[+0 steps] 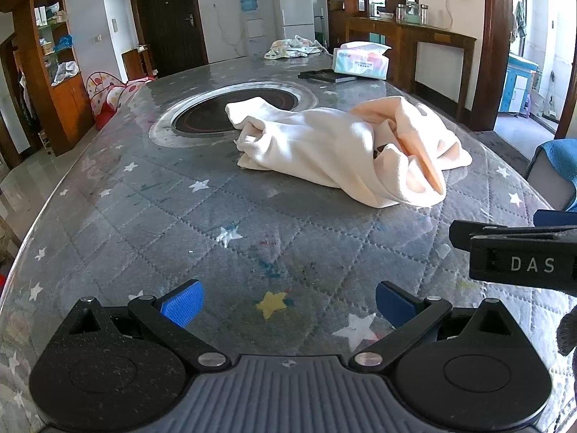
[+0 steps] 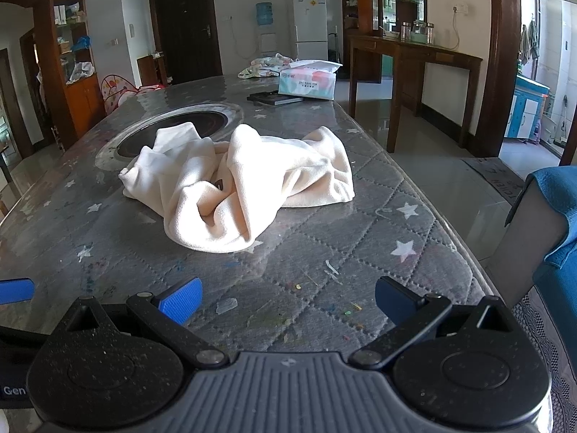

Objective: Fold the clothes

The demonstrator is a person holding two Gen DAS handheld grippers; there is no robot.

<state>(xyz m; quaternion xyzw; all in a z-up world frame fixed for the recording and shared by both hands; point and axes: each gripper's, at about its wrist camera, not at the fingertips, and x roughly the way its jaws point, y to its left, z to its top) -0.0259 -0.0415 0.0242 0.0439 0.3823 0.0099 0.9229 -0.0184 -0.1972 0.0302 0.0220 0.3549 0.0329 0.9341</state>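
Observation:
A cream and pale peach garment point(image 1: 346, 148) lies crumpled in a heap on the grey star-patterned table cover point(image 1: 180, 223); it also shows in the right wrist view point(image 2: 238, 184). My left gripper point(image 1: 288, 305) is open and empty, low over the near part of the table, well short of the garment. My right gripper point(image 2: 286, 301) is open and empty, also near the front edge. The right gripper's black body point(image 1: 519, 256) shows at the right of the left wrist view. A blue fingertip point(image 2: 16, 288) of the left gripper shows at the left edge of the right wrist view.
A round inset hob point(image 1: 234, 112) sits behind the garment. A tissue box point(image 1: 360, 59), a dark flat object point(image 1: 328, 75) and a patterned cloth point(image 1: 294, 47) lie at the far end. A blue-covered chair point(image 2: 548, 223) stands at the table's right edge.

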